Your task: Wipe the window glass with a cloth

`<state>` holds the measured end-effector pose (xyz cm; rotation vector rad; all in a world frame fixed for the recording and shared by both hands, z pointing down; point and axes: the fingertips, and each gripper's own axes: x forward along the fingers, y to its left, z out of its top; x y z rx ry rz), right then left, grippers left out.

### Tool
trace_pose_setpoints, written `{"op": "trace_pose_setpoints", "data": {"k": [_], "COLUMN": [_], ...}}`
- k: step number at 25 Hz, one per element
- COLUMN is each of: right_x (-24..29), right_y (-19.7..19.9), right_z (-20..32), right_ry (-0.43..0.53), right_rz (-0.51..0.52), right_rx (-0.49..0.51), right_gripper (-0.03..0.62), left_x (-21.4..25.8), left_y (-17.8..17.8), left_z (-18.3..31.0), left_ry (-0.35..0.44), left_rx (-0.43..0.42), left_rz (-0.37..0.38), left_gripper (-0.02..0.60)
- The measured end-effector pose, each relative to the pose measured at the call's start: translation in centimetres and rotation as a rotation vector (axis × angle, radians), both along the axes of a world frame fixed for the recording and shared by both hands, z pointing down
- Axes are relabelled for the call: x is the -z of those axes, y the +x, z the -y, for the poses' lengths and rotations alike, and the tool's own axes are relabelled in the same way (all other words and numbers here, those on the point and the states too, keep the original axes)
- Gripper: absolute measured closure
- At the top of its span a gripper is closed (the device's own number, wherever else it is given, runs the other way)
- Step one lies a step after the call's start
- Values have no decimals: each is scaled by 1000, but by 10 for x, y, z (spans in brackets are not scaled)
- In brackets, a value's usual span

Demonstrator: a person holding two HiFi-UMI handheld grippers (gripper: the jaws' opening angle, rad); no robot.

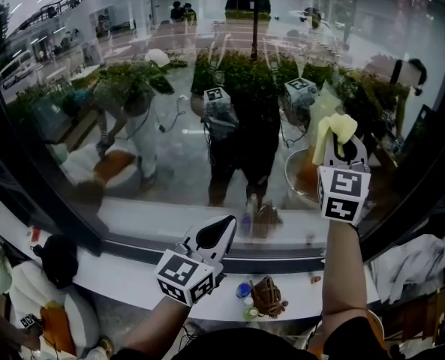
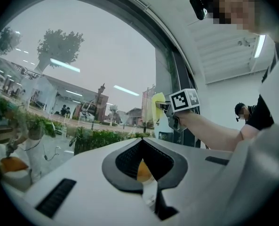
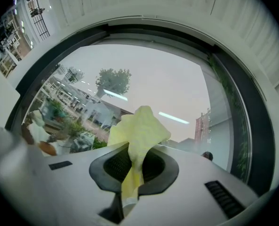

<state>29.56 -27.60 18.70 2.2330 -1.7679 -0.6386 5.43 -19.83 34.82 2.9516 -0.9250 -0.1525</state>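
Observation:
The window glass (image 1: pixel 169 88) fills the upper head view and mirrors the person and both grippers. My right gripper (image 1: pixel 341 150) is raised at the right, shut on a pale yellow cloth (image 1: pixel 335 130) whose bunched top is at the pane. In the right gripper view the cloth (image 3: pixel 137 128) sticks up out of the closed jaws of the right gripper (image 3: pixel 134 149). My left gripper (image 1: pixel 220 227) hangs low over the white sill (image 1: pixel 132 272), shut, with nothing visibly held. The left gripper view looks past the left gripper (image 2: pixel 141 147) to the right gripper (image 2: pixel 162 106) and cloth (image 2: pixel 157 105) at the glass.
On the sill lie a brown object (image 1: pixel 268 295) and small bottles (image 1: pixel 243 291) below the left gripper. A black and white heap (image 1: pixel 49 265) sits at lower left, and a pale bundle of fabric (image 1: pixel 413 265) at lower right. A dark window frame (image 1: pixel 402 201) curves down the right.

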Motion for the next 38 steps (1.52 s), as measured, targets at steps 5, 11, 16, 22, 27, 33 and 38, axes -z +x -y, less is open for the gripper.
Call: {"op": "trace_pose_setpoints", "data": {"k": [5,11,16,22,27,33,38], "right_x": [4,5,8,13,13,14,17], "right_y": [-30,-74,-116,-144,-156,-172,-158], "right_z": [5,15,26,35,35,38,32], "right_ry": [8,10,24,29,25,43,65], "right_rz": [16,12,11,7,-25,-14,16], "right_rx": [14,35,48,76,94,88,92], "right_gripper": [551,551,551,551,551,551,551], "left_x": [1,-1,-6,-11,-10,-16,-17], "left_y": [-28,-66,-105,-114,-109,-122,-109], "left_z": [1,5,16,24,23,29,23], "left_ry": [-16,-7,-21,-38,-38,-40,-34], "left_rx": [20,38,69,74,77,81,84], "left_rz": [-18,-11,-26,-39,-54,-61,-38], "left_gripper": [574,574,574,574,574,574,574]}}
